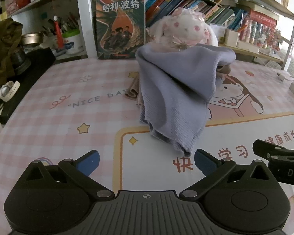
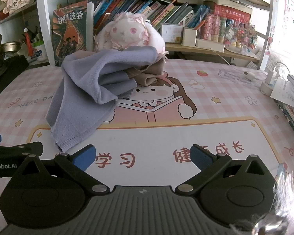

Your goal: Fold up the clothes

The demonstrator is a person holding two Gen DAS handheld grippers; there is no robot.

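A lavender-grey cloth (image 1: 174,90) (image 2: 82,90) lies heaped on the pink checked desk mat, draped over a brown garment (image 1: 132,92) (image 2: 147,76). Its lower corner hangs toward me. My left gripper (image 1: 146,163) is open just short of that corner, with nothing between its blue pads. My right gripper (image 2: 143,157) is open too, over the white panel of the mat, to the right of the cloth's corner. In the left wrist view the right gripper's fingers (image 1: 272,148) show at the right edge. The left gripper's fingers (image 2: 19,148) show at the left edge of the right wrist view.
A pink-white plush rabbit (image 1: 186,31) (image 2: 127,33) sits behind the pile. A large book (image 1: 120,24) and shelves of books (image 2: 166,9) stand at the back. A white charger with its cable (image 2: 268,80) and stacked books (image 2: 292,105) lie at the right. Dark clutter (image 1: 19,58) sits at the left.
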